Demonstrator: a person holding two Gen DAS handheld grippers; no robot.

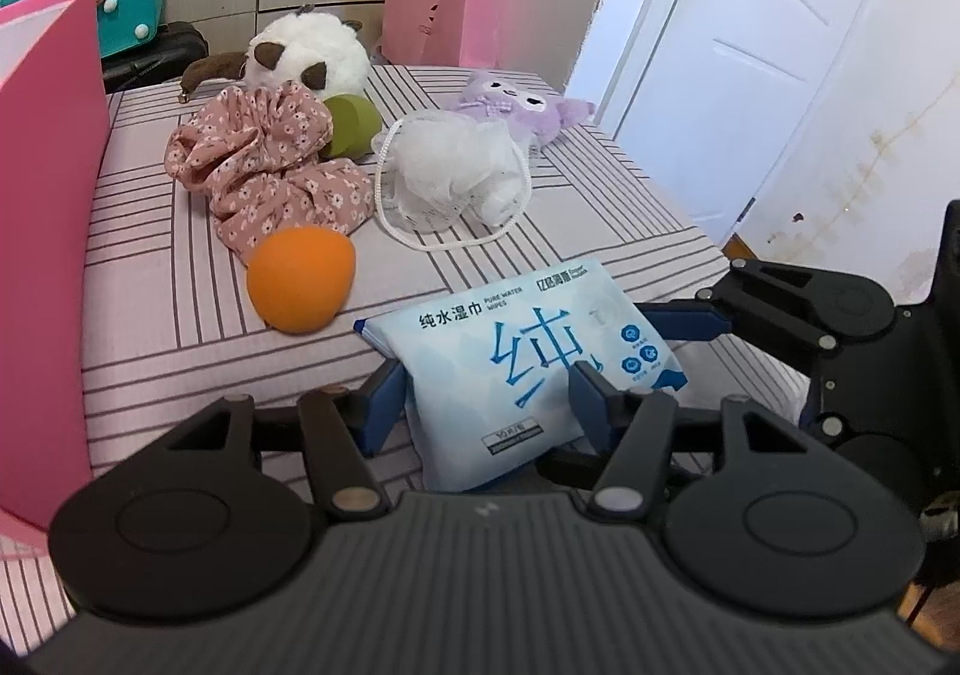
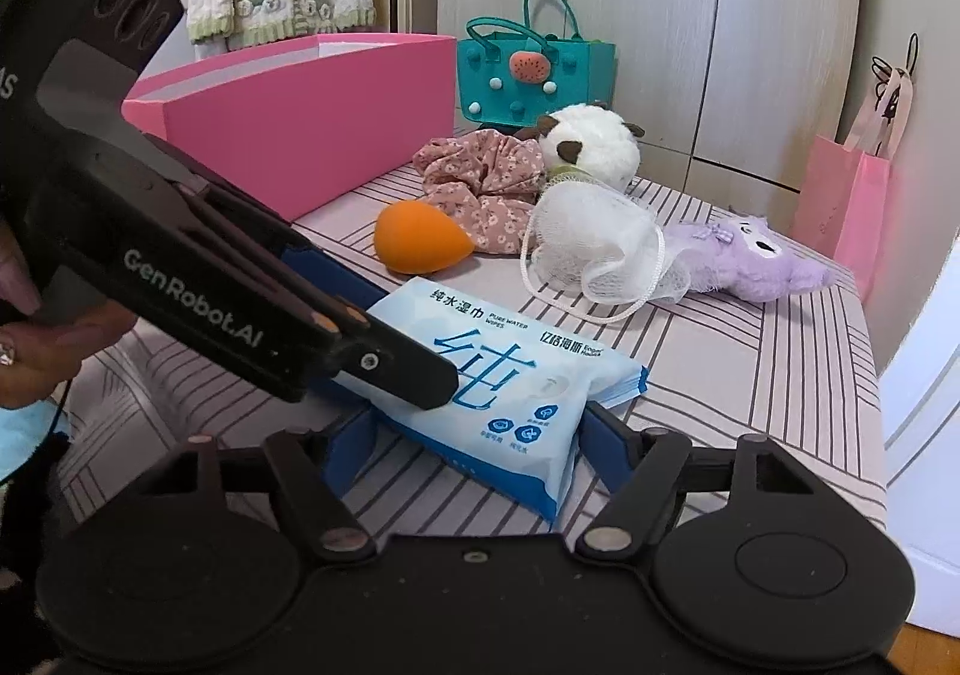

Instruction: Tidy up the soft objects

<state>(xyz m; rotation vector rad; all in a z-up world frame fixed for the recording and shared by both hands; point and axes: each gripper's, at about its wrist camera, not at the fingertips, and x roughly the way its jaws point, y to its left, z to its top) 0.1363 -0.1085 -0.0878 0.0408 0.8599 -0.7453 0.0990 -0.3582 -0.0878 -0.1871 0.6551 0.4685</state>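
A pack of wet wipes (image 1: pixel 528 375) lies low in the centre of both views, on the near part of a pink striped bed cover (image 1: pixel 150 327). The left gripper (image 1: pixel 486 405) has its blue fingers (image 1: pixel 384 405) on either side of the pack, pressing its two edges, so the jaws are closed onto it. In the right wrist view the right gripper (image 2: pixel 474 447) likewise has a blue finger at each side of the same pack (image 2: pixel 510 393), touching it and clamped on it; the left gripper's black linkage (image 2: pixel 252 315) crosses from the left edge of that frame over the pack.

Just beyond the wipes, centre left in the left wrist view, sits an orange beauty sponge (image 1: pixel 300 279). Behind it lies a crumpled pink floral cloth (image 1: pixel 264 165), touching a green sponge (image 1: pixel 354 126) and a white plush toy with brown ears (image 1: pixel 306 54). To the right of the cloth is a white mesh bath pouf (image 1: pixel 456 171) with a looped cord, and past it a purple plush toy (image 1: pixel 516 105).

A large pink box (image 2: pixel 312 117) stands at the left of the bed. In the upper centre of the right wrist view is a teal tote bag (image 2: pixel 528 75), and a pink paper bag (image 2: pixel 846 207) stands at the right edge. A white door (image 1: pixel 750 45) fills the upper right of the left wrist view.
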